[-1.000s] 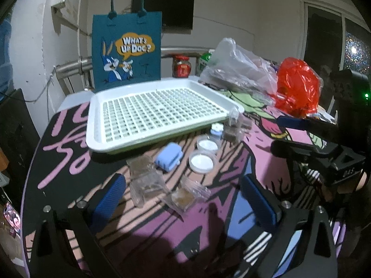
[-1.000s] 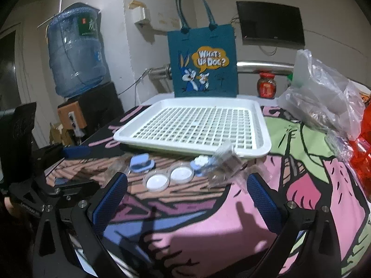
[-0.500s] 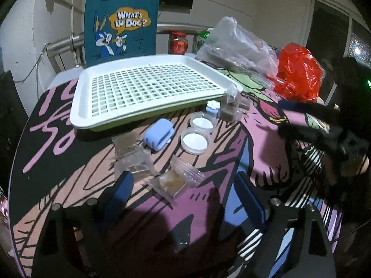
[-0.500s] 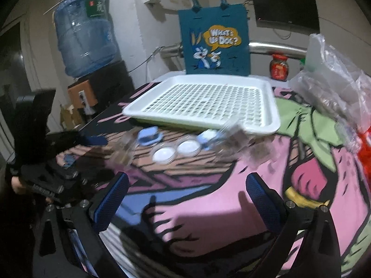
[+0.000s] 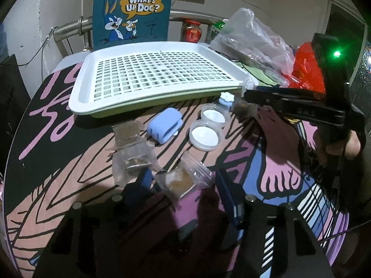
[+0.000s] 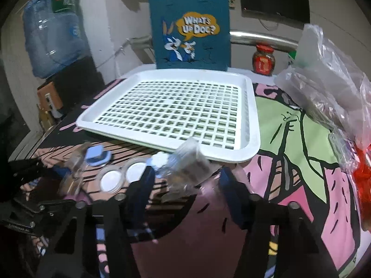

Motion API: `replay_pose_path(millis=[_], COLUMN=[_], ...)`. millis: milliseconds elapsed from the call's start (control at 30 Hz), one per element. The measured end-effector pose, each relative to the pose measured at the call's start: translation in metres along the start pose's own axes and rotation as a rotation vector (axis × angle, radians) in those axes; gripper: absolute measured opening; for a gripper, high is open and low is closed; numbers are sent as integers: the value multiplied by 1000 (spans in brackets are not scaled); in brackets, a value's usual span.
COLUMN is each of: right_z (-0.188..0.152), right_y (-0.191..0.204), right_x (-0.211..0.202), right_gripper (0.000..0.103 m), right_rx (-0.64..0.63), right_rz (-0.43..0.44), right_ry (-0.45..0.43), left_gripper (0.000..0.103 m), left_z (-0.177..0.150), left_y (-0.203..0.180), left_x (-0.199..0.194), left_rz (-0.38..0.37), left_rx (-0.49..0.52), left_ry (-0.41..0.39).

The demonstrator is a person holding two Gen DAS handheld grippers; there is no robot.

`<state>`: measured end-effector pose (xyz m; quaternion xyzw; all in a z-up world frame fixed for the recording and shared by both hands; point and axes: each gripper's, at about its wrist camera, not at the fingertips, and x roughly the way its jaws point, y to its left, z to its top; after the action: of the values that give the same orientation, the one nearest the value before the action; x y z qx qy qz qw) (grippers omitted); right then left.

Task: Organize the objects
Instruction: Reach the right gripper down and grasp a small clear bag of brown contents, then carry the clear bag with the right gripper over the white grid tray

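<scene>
A white slotted tray [image 5: 78, 102] lies empty at the back of the table; it also shows in the right wrist view [image 6: 252, 125]. In front lie a blue case [image 5: 165, 125], two clear round tubs [image 5: 205, 134], a small blue-capped bottle [image 5: 225, 99] and several clear zip bags with brown contents. My left gripper [image 5: 185, 183] is open, its fingers either side of one brown-filled bag [image 5: 179, 180]. My right gripper [image 6: 187, 180] is open, its fingers either side of another clear bag [image 6: 187, 164] by the tray's front right corner.
A teal "What's Up Doc?" tote [image 5: 132, 9] stands behind the tray. A red jar [image 5: 191, 31], a large clear plastic bag [image 5: 255, 39] and a red bag [image 5: 306, 69] sit at the right. A water jug [image 6: 53, 30] stands off to the left.
Both grippers have moved forward and down and narrowed, each now straddling a bag. The right gripper has come in beside the tray's corner.
</scene>
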<state>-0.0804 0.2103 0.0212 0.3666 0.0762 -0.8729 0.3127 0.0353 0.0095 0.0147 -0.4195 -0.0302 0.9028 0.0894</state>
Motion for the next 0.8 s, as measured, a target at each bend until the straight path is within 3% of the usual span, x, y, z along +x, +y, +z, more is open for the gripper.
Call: replay_pose_path(millis=[67,167,267,800], right_z=[1,0,-1,-8], right_y=[-3,-5,-3,27], right_x=[5,6,2,-59], right_gripper=[41,37,32,32], right_rx=[11,18,13,-14], right_rz=[-7,4,21,87], right_ry=[5,-7,-25,-167], left_gripper=[44,40,39,39], left_z=[-1,-1,-1,9], left_y=[-2,-1,-2,-4], left_x=[-1,-1,-4,-33], left_rz=[-5,-11,-32,-36], left_rx=[5,0,3,26], left_ry=[-1,-1,-13,-139])
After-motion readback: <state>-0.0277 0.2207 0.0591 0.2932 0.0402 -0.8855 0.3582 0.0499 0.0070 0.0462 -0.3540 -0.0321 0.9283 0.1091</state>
